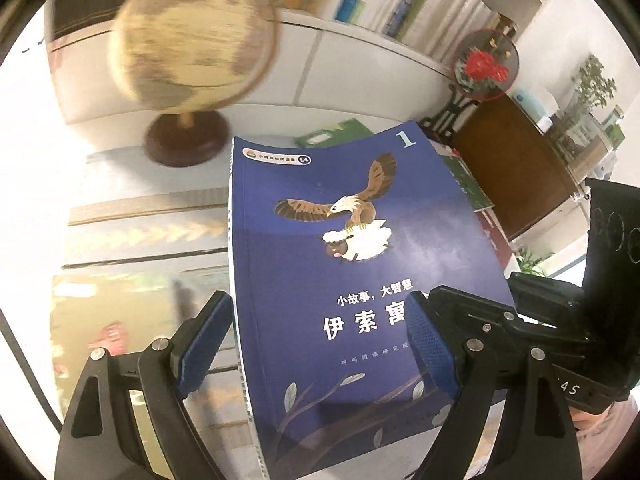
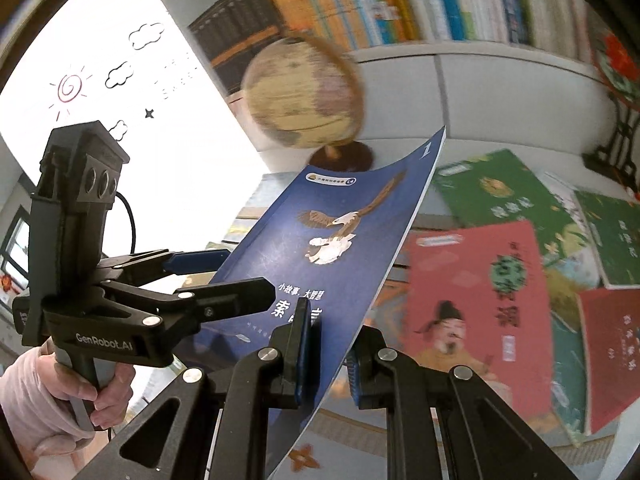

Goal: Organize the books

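Blue book (image 2: 340, 248) – only right view shows red book (image 2: 480, 304).

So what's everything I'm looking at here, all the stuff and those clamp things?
blue book: one, dark blue with an eagle, lifted off the table, between both grippers
globe: one, tan on a brown base, behind the book
loose books: several, red and green, flat on the table
shelf books: many, mixed colours, upright on the shelf
floral ornament: one, red, on a dark stand
left gripper: black, blue pads, jaws wide around the book
right gripper: black, clamped on the book's edge
hand: one, holding the left gripper's handle
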Demonstrator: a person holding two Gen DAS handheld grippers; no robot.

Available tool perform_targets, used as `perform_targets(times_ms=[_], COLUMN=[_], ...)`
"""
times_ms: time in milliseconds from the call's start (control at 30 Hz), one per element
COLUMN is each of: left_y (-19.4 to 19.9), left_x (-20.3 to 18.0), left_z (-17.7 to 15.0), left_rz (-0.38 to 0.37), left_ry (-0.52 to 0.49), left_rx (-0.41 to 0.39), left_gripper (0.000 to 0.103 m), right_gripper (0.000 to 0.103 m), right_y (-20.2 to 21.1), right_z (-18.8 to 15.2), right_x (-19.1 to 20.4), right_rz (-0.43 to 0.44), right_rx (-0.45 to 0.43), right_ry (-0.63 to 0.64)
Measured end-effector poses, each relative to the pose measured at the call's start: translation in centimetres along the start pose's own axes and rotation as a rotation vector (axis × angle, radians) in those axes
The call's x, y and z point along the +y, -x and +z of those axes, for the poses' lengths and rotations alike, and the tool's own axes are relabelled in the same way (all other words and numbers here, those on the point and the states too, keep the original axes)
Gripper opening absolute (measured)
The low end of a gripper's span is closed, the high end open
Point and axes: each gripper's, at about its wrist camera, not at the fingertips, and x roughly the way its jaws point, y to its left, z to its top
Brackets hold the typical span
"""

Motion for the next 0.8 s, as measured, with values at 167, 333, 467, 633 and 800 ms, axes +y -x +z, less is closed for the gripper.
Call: perform_targets(times_ms=[167,333,467,633,800], left_y=[2.6,4.6,5.6,6.2,6.0], left_x=[4.8,9.2,12.3,15.5,17.5], left_z=[-1.3,-2.8,-4.2,-5.9,-7.3], left_rz=[0.018,0.041,0.053,0.065,0.071], left_ry=[0.042,0.069,0.096,0.125,0.144], left_rx=[-0.015,-0.020,-0.017,-0.005,0.014], left_gripper=[0.085,0.085,0.085,0.085,0.085], right_gripper=[0.015,0.016,0.016,0.017,0.017], right_y=[-2.4,-5.3,-7.8,-10.4,-12.4], right_z=[0.5,0.3,-0.3,-1.4,-2.5], right_x=[4.8,9.1,12.0,14.8,16.3], right_rz=[0.022,0.048,0.068,0.083,0.096], right_rx=[0.006,0.021,0.042,0.070,0.106], right_ry=[0.030,0.050,0.049,0.039,0.026])
